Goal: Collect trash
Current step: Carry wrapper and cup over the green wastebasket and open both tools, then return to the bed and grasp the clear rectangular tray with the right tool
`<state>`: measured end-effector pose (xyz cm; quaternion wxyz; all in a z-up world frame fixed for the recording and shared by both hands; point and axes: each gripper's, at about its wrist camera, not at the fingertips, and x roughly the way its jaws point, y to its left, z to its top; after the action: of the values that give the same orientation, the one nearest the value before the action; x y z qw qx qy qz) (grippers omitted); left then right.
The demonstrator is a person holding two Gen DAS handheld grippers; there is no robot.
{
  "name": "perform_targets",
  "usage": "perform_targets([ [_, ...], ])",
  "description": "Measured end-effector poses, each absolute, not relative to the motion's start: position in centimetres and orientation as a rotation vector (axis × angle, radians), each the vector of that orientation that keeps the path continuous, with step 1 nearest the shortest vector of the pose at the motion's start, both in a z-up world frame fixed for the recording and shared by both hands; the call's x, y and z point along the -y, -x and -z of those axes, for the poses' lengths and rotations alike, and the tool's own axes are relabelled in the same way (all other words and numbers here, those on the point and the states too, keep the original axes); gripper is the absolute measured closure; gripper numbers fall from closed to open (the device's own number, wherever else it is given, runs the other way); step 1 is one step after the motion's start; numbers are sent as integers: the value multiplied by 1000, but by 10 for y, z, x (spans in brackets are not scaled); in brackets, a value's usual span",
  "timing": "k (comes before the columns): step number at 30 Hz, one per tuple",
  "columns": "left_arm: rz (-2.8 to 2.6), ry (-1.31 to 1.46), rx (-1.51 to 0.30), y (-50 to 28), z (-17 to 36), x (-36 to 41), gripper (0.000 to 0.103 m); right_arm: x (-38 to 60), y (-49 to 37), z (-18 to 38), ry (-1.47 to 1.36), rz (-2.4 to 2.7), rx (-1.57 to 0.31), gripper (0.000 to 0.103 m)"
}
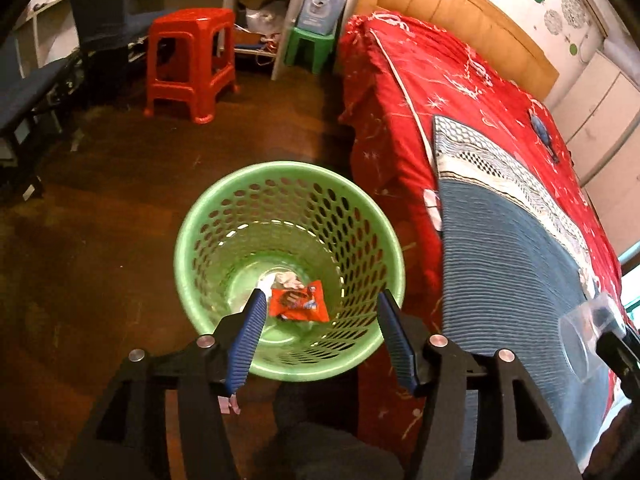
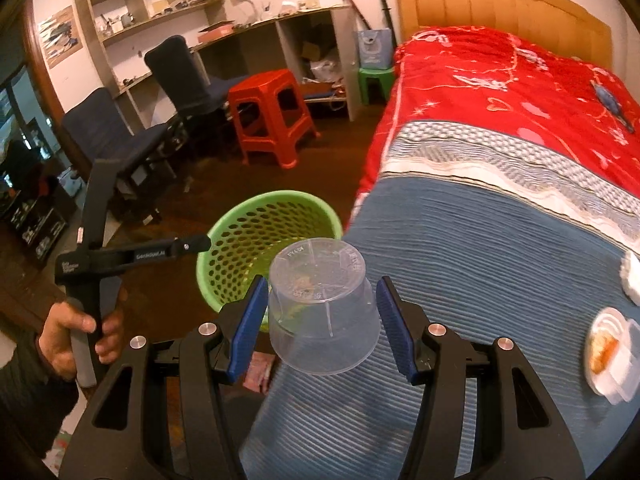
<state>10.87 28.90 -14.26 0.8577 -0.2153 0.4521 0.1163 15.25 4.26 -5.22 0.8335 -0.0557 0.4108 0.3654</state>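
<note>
Jaws of the right gripper (image 2: 323,316) flank an upturned clear plastic cup (image 2: 323,308) above the bed's edge, contact unclear, so grip its thin, light, crushable wall gently; left gripper (image 1: 320,340) gapes empty over the green wastebasket (image 1: 224,216).

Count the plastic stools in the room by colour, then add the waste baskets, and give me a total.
Red stool: 1
Green stool: 1
Green basket: 1
Total: 3
</note>
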Motion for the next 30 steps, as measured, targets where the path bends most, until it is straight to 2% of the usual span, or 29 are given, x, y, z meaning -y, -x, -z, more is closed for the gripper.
perform_targets([
  [4, -269, 476, -928, -93, 139, -298, 44, -72, -157, 57, 121, -802, -889, 47],
  [17, -329, 530, -898, -54, 142, -323, 43, -152, -179, 70, 71, -868, -954, 45],
  [22, -323, 539, -903, -54, 144, -320, 42, -154, -177, 61, 62, -881, -928, 36],
  [30, -293, 517, -894, -61, 134, -303, 41, -118, -172, 53, 51, -857, -913, 36],
])
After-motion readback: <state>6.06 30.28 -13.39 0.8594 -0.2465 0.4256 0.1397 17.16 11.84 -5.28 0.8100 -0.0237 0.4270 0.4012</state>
